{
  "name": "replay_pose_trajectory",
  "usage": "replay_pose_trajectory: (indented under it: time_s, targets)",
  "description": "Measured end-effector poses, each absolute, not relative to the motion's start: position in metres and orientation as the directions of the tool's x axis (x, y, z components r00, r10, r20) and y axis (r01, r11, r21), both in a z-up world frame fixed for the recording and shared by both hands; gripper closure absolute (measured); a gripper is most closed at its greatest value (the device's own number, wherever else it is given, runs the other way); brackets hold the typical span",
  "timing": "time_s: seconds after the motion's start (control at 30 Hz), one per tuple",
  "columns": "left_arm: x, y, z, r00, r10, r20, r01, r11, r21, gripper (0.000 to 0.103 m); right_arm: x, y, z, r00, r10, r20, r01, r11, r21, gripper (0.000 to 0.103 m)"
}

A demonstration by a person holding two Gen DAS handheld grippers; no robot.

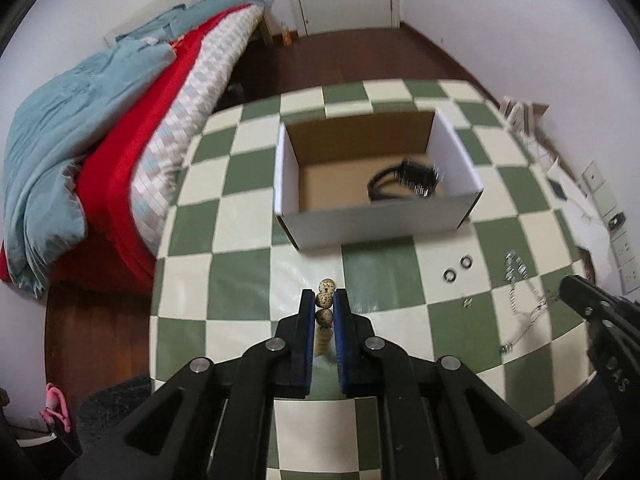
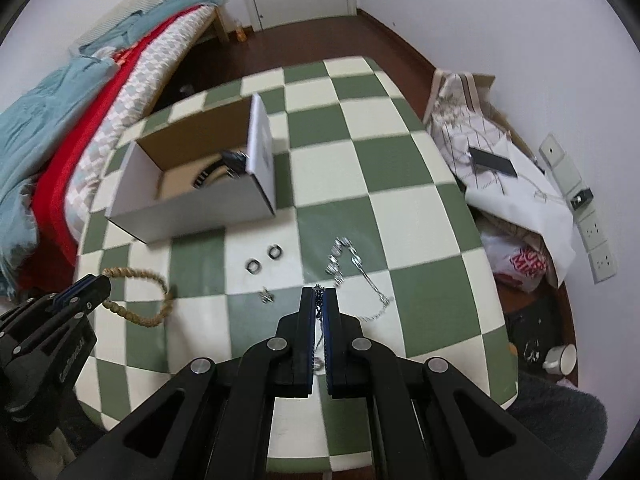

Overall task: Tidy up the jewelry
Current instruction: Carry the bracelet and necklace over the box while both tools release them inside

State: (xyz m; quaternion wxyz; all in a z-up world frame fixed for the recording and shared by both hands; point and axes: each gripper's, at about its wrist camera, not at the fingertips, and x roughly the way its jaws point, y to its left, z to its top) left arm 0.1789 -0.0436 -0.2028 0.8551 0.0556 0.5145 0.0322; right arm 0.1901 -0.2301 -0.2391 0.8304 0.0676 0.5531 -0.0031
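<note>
My left gripper (image 1: 325, 300) is shut on a string of speckled tan beads (image 1: 325, 300), held just above the checkered table; in the right wrist view the bead bracelet (image 2: 138, 280) loops out from that gripper (image 2: 102, 280). My right gripper (image 2: 319, 294) is shut on a thin silver chain (image 2: 319, 310). An open white cardboard box (image 1: 372, 220) stands ahead with a black piece of jewelry (image 1: 404, 180) inside; the box also shows in the right wrist view (image 2: 192, 208). Two dark rings (image 2: 264, 258), a small charm (image 2: 266, 296) and a silver necklace (image 2: 352, 268) lie on the table.
The green and cream checkered table (image 2: 400, 208) stands beside a bed with red and blue bedding (image 1: 80, 140) on the left. A pile of cloth, bags and a phone (image 2: 496, 164) lies along the right wall. A mug (image 2: 560, 356) sits on the floor.
</note>
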Motion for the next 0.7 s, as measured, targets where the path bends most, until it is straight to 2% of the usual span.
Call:
replay_pose_trajectory:
  time_s: [0.43, 0.5, 0.7]
  targets:
    - [0.191, -0.020, -0.118, 0.600, 0.065, -0.798, -0.048, 0.998, 0.046, 0.097, 0.208, -0.198, -0.158, 0.515, 0.138, -0.846, -0.018, 0.988, 0.151, 0.099]
    - [0.201, -0.015, -0.109, 0.610, 0.057, -0.791, -0.055, 0.998, 0.029, 0.097, 0.215, -0.195, -0.145, 0.533, 0.151, -0.833, -0.031, 0.987, 0.159, 0.103]
    - [0.231, -0.002, -0.100, 0.613, 0.057, -0.788, -0.071, 0.997, 0.017, 0.097, 0.244, -0.182, -0.115, 0.570, 0.184, -0.801, -0.074, 0.982, 0.173, 0.103]
